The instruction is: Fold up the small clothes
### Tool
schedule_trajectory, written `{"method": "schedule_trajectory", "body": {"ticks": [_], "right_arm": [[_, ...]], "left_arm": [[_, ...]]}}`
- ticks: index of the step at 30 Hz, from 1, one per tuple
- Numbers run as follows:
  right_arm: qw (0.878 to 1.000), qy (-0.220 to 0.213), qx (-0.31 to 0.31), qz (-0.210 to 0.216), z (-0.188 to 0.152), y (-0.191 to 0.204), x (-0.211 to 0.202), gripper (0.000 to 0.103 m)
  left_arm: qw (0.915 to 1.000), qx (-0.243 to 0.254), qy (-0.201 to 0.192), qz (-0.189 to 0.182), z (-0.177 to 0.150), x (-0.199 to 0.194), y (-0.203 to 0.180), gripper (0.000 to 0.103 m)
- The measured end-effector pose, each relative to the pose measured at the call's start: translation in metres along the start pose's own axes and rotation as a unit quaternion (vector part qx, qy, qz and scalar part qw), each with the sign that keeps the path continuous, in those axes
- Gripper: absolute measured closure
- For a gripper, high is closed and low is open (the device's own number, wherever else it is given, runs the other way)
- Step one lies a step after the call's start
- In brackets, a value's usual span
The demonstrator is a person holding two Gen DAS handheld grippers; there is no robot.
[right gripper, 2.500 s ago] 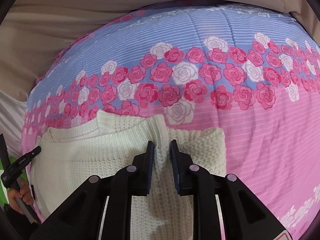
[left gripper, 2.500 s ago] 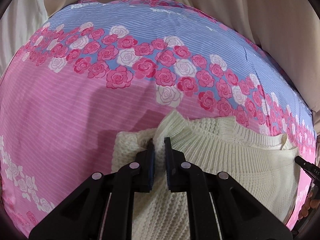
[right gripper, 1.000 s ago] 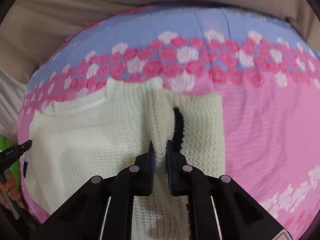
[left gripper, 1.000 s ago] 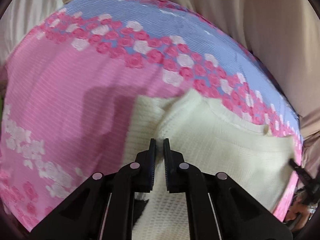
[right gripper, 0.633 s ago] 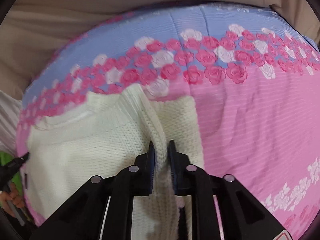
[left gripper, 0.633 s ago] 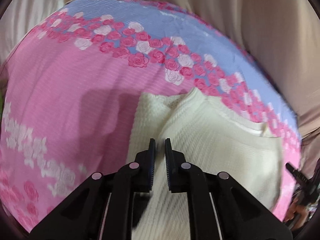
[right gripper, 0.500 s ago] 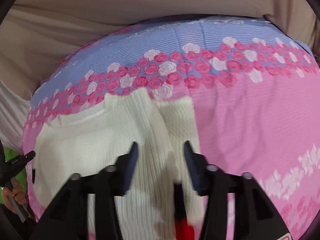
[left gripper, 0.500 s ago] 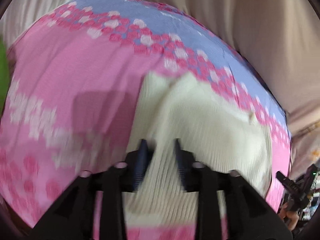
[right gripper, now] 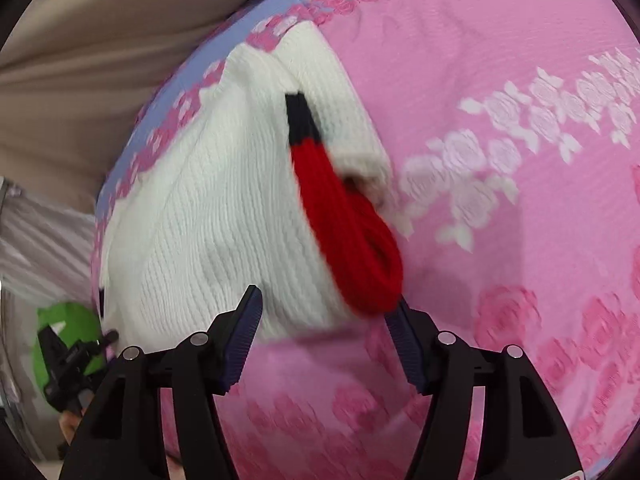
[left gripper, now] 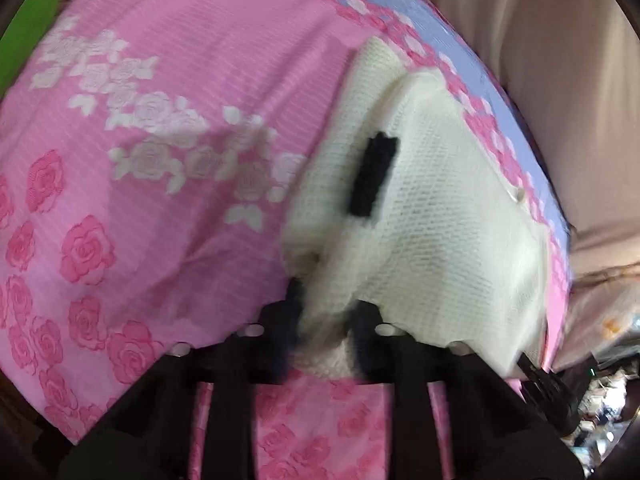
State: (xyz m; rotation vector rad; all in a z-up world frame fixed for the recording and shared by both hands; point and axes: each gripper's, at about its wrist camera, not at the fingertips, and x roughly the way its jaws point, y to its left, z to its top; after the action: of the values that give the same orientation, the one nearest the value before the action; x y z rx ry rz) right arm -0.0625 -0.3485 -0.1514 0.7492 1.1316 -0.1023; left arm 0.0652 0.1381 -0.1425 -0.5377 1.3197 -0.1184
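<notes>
The cream knit sweater [right gripper: 208,208] is laid folded on the rose-print bedspread [right gripper: 500,80], its red cuff [right gripper: 352,232] draped over the edge nearest the right tongs [right gripper: 324,320]. Those are spread wide, nothing gripped. The left tongs [left gripper: 320,320] are seen parted around the near hem, blurred; a pinch cannot be confirmed, perhaps for smoothing the fold flat.

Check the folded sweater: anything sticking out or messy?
Yes. A red cuff with a black band pokes out of the white sweater at its right edge, near the open right claw, so the fold isn't tidy.
</notes>
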Motion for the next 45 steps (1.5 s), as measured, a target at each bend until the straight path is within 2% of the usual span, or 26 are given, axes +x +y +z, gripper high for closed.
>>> {"method": "schedule_trajectory", "body": {"ticks": [1,2,4,8,11,13,16,17,19,21,22,23,25,27,28,29,30,31,32,33,36,39,42,43,44,45], "right_arm": [[1.0,0.004,-0.004,0.004,0.004,0.005,0.002,0.085],[1.0,0.009,-0.007,-0.006,0.008,0.01,-0.001,0.09],[1.0,-0.007,-0.015,-0.012,0.007,0.017,-0.022,0.091],[0.998,-0.017,-0.042,-0.042,-0.008,0.018,-0.078,0.092],[0.994,0.021,-0.059,-0.088,-0.035,0.003,-0.095,0.092],[0.99,0.068,-0.06,-0.104,-0.062,-0.018,-0.087,0.092],[0.981,0.126,-0.058,-0.133,-0.094,-0.042,-0.057,0.086],[0.982,0.122,-0.054,-0.137,-0.095,-0.043,-0.059,0.08],[0.987,0.085,-0.045,-0.129,-0.084,-0.036,-0.078,0.076],[0.989,0.018,-0.076,-0.129,-0.06,-0.014,-0.099,0.055],[0.987,-0.01,-0.095,-0.13,-0.047,-0.003,-0.103,0.036],[0.985,-0.026,-0.111,-0.128,-0.034,0.007,-0.102,0.032],[0.983,-0.031,-0.135,-0.122,-0.007,0.022,-0.083,0.032],[0.981,-0.022,-0.145,-0.123,0.014,0.033,-0.053,0.032],[0.981,-0.01,-0.146,-0.127,0.023,0.035,-0.033,0.032],[0.981,0.0,-0.146,-0.13,0.024,0.034,-0.018,0.032],[0.981,0.006,-0.146,-0.13,0.03,0.039,-0.005,0.034],[0.98,0.007,-0.149,-0.128,0.032,0.042,0.003,0.051],[0.982,0.007,-0.148,-0.119,0.032,0.045,0.007,0.083],[0.985,0.003,-0.14,-0.103,0.032,0.047,0.002,0.094],[0.983,-0.056,-0.148,-0.096,0.033,0.07,-0.035,0.094],[0.983,-0.085,-0.138,-0.089,0.05,0.075,-0.054,0.094],[0.984,-0.056,-0.125,-0.116,0.071,0.063,-0.018,0.093],[0.985,-0.037,-0.119,-0.123,0.073,0.055,-0.001,0.093],[0.986,-0.007,-0.108,-0.126,0.075,0.043,0.023,0.092],[0.988,-0.022,-0.102,-0.112,0.075,0.038,0.027,0.092]], "left_arm": [[1.0,0.0,-0.002,-0.004,0.0,-0.007,-0.001,0.091],[0.9999,0.009,-0.003,-0.009,-0.001,-0.017,-0.004,0.092],[0.9995,0.029,0.001,-0.008,-0.007,-0.035,-0.006,0.093],[0.9966,0.052,0.062,0.01,-0.041,-0.052,0.012,0.093],[0.9909,0.067,0.11,0.04,-0.071,-0.035,0.026,0.093],[0.9873,0.093,0.114,0.059,-0.087,-0.024,0.025,0.092],[0.9901,0.111,0.077,0.038,-0.079,-0.043,0.003,0.089],[0.9907,0.12,0.058,0.029,-0.074,-0.05,-0.006,0.088],[0.9891,0.146,0.007,0.018,-0.053,-0.063,-0.031,0.074],[0.9878,0.153,-0.022,0.018,-0.03,-0.059,-0.051,0.047],[0.9881,0.151,-0.028,0.017,-0.021,-0.053,-0.056,0.045],[0.9887,0.146,-0.031,0.011,-0.005,-0.039,-0.066,0.044],[0.9907,0.134,-0.019,0.008,0.01,-0.019,-0.07,0.044],[0.9922,0.124,-0.006,0.015,0.02,0.008,-0.072,0.048],[0.9923,0.121,-0.002,0.028,0.023,0.017,-0.072,0.056],[0.9916,0.124,0.0,0.036,0.025,0.025,-0.073,0.082],[0.9913,0.125,0.006,0.039,0.026,0.028,-0.074,0.095],[0.9922,0.12,0.005,0.036,0.025,0.025,-0.071,0.096],[0.9934,0.112,-0.006,0.023,0.026,0.015,-0.071,0.096],[0.9929,0.116,-0.021,0.015,0.028,0.002,-0.075,0.096],[0.9896,0.134,-0.047,0.021,0.04,-0.017,-0.088,0.096],[0.9863,0.151,-0.047,0.048,0.052,-0.003,-0.097,0.096],[0.9812,0.163,-0.012,0.102,0.053,0.045,-0.093,0.096],[0.9804,0.163,-0.007,0.111,0.052,0.055,-0.091,0.095],[0.9805,0.163,-0.025,0.106,0.05,0.051,-0.09,0.095],[0.9817,0.16,-0.024,0.101,0.048,0.046,-0.09,0.094]]}}
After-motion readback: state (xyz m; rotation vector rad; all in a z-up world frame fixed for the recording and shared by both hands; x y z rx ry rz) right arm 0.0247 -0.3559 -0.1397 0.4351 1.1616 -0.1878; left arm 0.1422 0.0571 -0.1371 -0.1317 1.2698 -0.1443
